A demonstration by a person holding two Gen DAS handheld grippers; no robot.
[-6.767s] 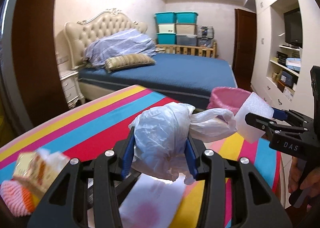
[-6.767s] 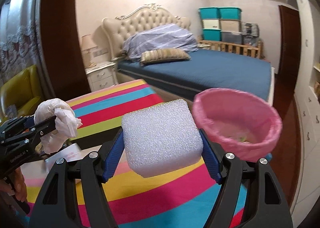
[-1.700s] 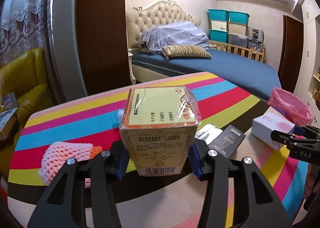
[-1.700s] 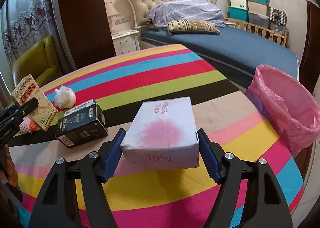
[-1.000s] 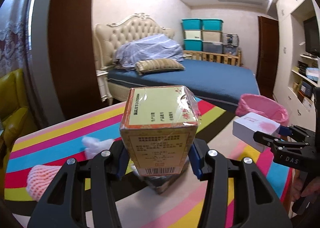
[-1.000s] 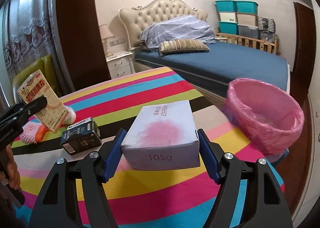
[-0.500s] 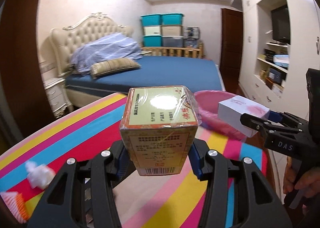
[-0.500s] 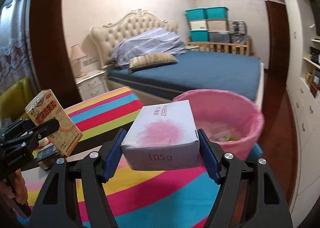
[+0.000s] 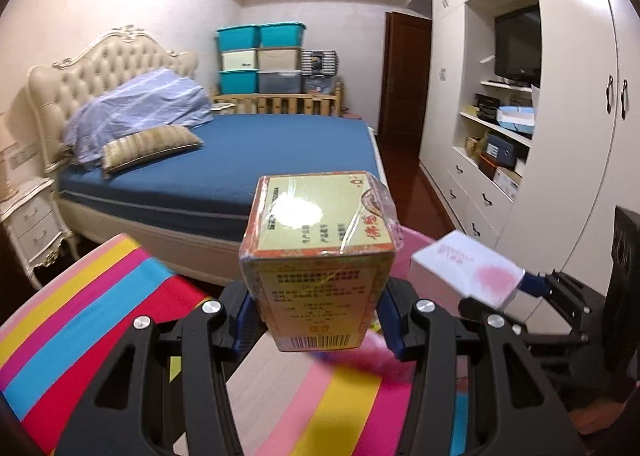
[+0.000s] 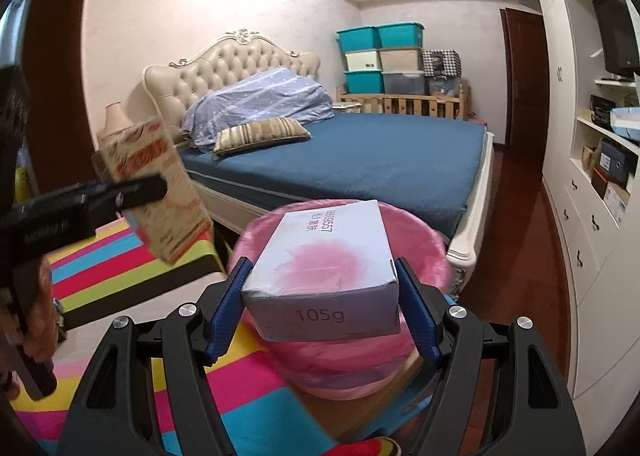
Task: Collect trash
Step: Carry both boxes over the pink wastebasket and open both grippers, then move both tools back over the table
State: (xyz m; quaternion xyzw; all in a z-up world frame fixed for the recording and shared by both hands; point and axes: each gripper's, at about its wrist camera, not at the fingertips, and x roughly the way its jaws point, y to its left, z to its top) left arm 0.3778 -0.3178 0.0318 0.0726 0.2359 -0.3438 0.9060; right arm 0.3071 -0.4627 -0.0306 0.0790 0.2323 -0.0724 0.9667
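My left gripper is shut on a yellow and orange carton, wrapped in clear film, held above the striped table's far end. The same carton shows blurred at the left of the right wrist view, pinched by the left gripper. My right gripper is shut on a white box with a pink blotch, held right over the pink-lined bin. In the left wrist view that box hangs at the right, with the bin mostly hidden behind the carton.
The striped tablecloth covers the table below both grippers. A bed with a blue cover stands beyond the bin. White cupboards and shelves line the right wall. A hand holds the left gripper's handle.
Both grippers have swung to the right towards the bin with their loads. The white box now hangs over the bin's mouth, and the carton has come close to its left side.
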